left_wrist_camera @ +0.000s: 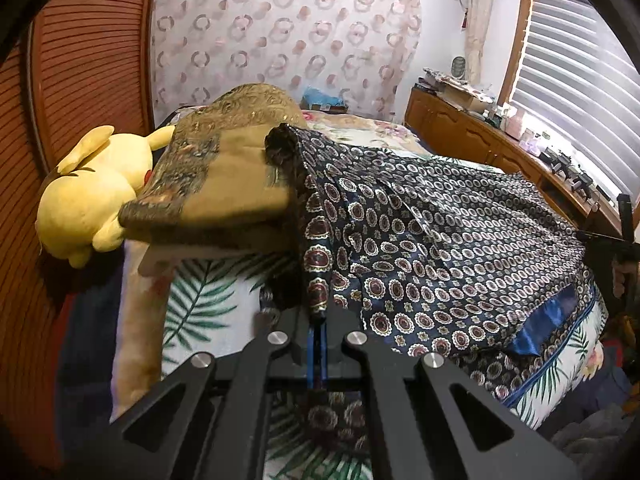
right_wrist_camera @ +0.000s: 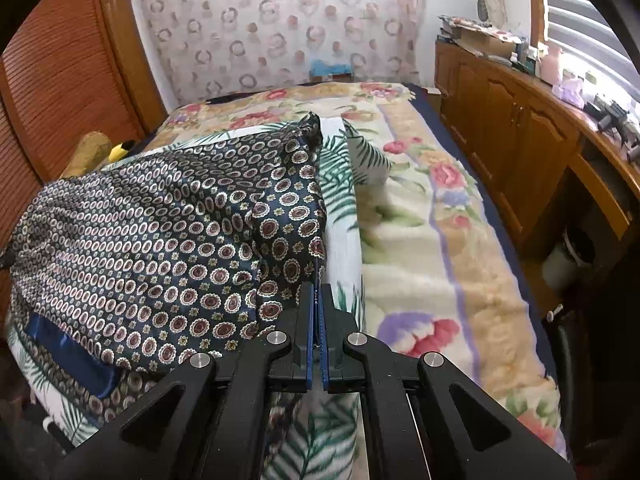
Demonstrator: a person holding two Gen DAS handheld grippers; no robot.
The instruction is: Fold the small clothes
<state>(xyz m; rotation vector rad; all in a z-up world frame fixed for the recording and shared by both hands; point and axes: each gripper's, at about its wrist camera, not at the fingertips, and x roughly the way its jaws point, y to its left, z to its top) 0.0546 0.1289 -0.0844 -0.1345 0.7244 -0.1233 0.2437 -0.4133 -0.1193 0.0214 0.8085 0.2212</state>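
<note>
While both grippers pointed down toward the bed (right_wrist_camera: 420,240), each had its jaws closed tight on an edge of the same dark patterned garment (left_wrist_camera: 440,232). The left gripper (left_wrist_camera: 320,332) pinched a fold of the navy cloth between its blue pads, the fabric rising from the jaws in a narrow ridge. The right gripper (right_wrist_camera: 319,312) clamped the opposite edge, its pads pressed together on the thin hem. Between the two, the garment (right_wrist_camera: 160,240) was stretched out over a palm-leaf sheet (right_wrist_camera: 340,184) near the foot edge of the bed, a plain blue band showing along its lower side. Its far corner stood up in a small peak. At the left edge of the bed a brown folded blanket (left_wrist_camera: 224,184) lay beside the garment, touching it, with a yellow plush toy (left_wrist_camera: 88,196) against the blanket. A floral blanket (right_wrist_camera: 432,264) covered the right side of the bed, next to a wooden cabinet (right_wrist_camera: 512,128).
</note>
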